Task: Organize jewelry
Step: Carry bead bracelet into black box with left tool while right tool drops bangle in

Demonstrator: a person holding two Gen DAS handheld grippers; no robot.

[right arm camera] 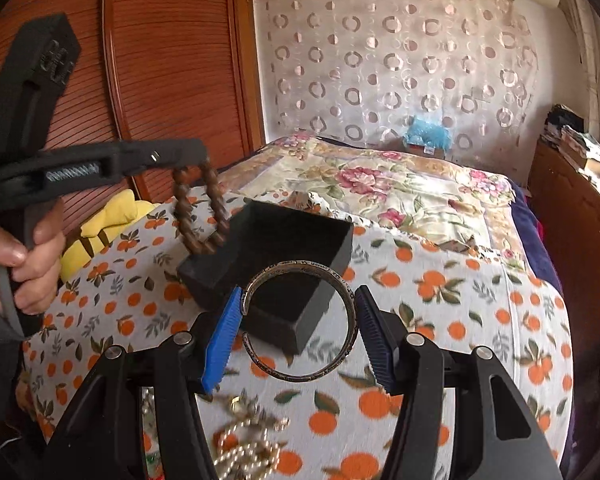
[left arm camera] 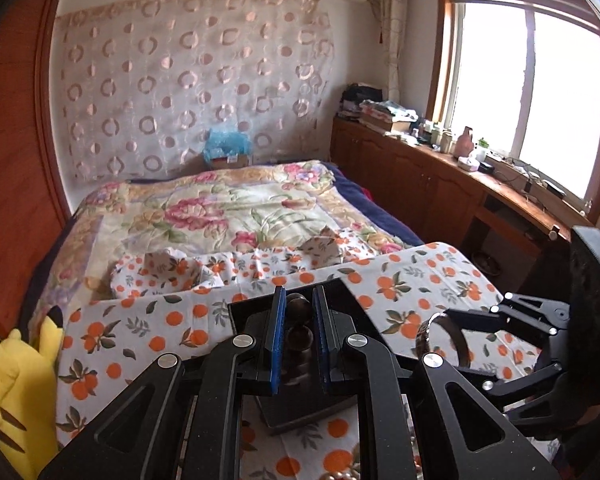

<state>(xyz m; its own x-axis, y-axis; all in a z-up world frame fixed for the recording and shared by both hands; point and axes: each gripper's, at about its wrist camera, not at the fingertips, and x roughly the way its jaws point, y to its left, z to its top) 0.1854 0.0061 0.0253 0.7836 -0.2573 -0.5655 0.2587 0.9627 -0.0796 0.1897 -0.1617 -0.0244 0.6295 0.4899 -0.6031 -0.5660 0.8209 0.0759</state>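
We see our left gripper [left arm camera: 298,336] clamped narrow on a brown wooden bead bracelet [right arm camera: 198,210], hanging above an open black box [right arm camera: 268,256] on the orange-print cloth [right arm camera: 460,300]; our right gripper [right arm camera: 298,330] holds an engraved metal bangle [right arm camera: 350,312].

Home bedroom: quilted bed [left arm camera: 236,208], wardrobe [right arm camera: 160,60], window [left arm camera: 524,96].

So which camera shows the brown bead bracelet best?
The right wrist view: the whole bead bracelet hangs from the left gripper above the black box. The left wrist view shows only a few beads.
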